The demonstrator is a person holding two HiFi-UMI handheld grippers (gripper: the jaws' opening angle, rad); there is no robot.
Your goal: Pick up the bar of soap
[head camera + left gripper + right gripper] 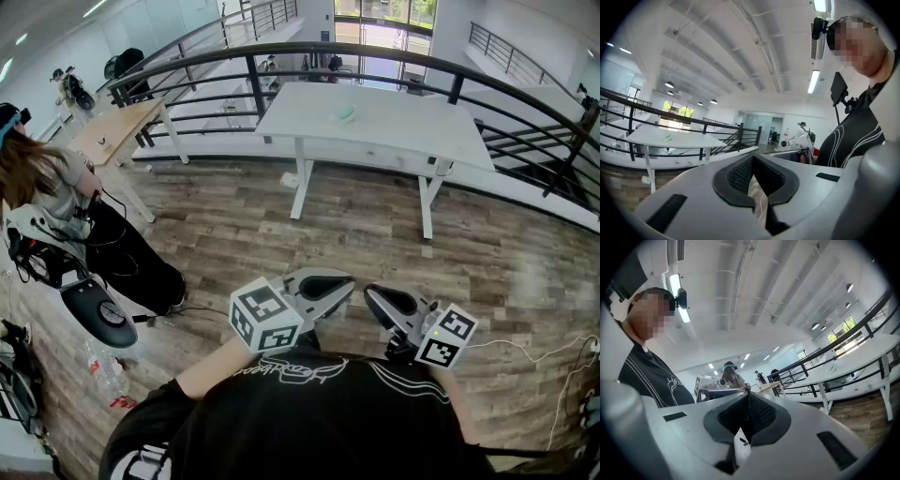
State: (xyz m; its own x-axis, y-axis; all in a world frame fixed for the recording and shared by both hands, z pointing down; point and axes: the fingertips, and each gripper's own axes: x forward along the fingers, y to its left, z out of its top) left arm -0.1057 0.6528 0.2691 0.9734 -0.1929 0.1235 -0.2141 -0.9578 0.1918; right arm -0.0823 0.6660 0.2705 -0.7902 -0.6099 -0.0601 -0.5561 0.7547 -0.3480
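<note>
left gripper [337, 286] and right gripper [380, 302] both closed tight, empty; green soap bar [347, 113] sits well off on white table [403, 127]

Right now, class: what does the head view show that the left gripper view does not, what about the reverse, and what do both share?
Head view only: the right gripper and a plastic bottle on the floor. Left gripper view only: ceiling lights overhead. Both: the left gripper, the white table with the pale green soap on it, and the black railing.
</note>
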